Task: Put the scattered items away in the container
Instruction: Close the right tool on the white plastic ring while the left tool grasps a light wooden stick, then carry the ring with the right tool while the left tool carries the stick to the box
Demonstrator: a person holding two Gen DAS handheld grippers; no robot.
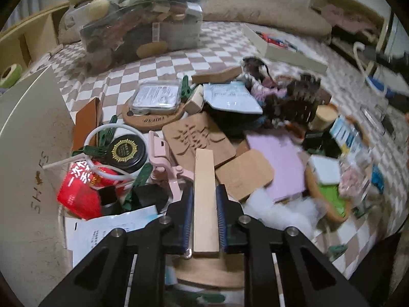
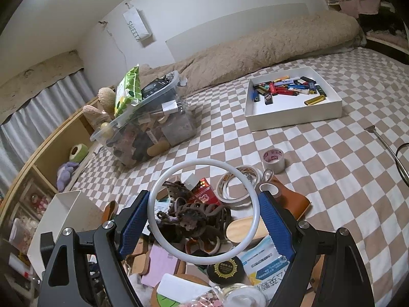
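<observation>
A pale wooden block [image 1: 203,199] stands upright at lower centre. A white ring [image 2: 204,211], tilted, hangs mid-frame above the clutter. The clear container [image 2: 150,125], overfull, sits upper left.

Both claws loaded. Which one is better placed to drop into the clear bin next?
Right, probably. The right claw holds the white ring and faces the clear bin across bare checkered bedding. The left claw, shut on a wooden strip, sees the bin beyond the clutter pile.
</observation>
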